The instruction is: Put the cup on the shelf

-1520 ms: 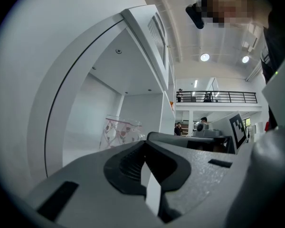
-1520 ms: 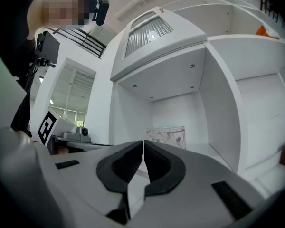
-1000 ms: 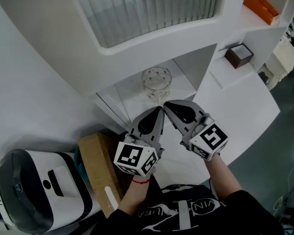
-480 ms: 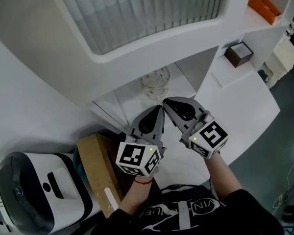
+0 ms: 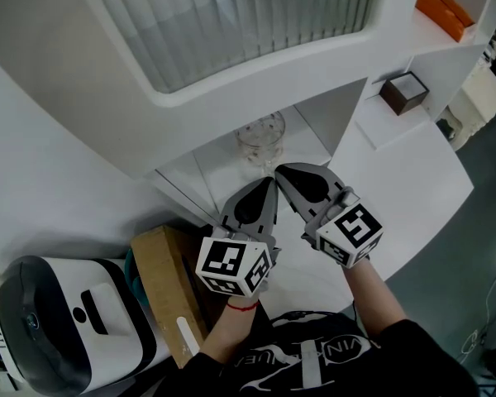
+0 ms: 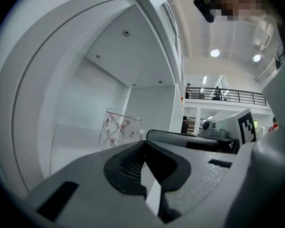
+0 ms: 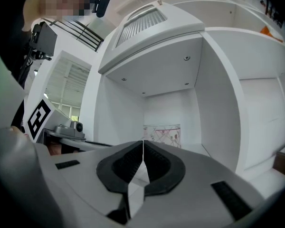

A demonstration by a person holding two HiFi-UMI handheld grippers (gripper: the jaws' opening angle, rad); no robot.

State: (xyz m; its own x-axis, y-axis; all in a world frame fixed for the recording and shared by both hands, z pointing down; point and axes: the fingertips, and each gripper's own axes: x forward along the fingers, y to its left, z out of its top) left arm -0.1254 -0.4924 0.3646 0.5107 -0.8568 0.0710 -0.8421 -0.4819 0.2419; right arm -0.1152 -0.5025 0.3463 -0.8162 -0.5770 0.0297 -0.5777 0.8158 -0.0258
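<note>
A clear glass cup (image 5: 260, 137) with small red marks stands upright inside the white shelf recess (image 5: 219, 168). It shows ahead of the jaws as the cup (image 6: 118, 127) in the left gripper view and the cup (image 7: 162, 136) in the right gripper view. My left gripper (image 5: 270, 183) and right gripper (image 5: 279, 174) sit side by side just in front of the recess, tips nearly touching each other, short of the cup. Both are shut with nothing between the jaws.
A brown box (image 5: 403, 93) rests on the white ledge at right, an orange object (image 5: 443, 7) higher up. A cardboard box (image 5: 167, 284) and a white-and-black device (image 5: 58, 321) lie at lower left. The recess roof (image 5: 256, 81) overhangs the cup.
The view has shifted slightly, so the cup sits a bit higher and more under the overhang. Both grippers stay shut in nearly the same place.
</note>
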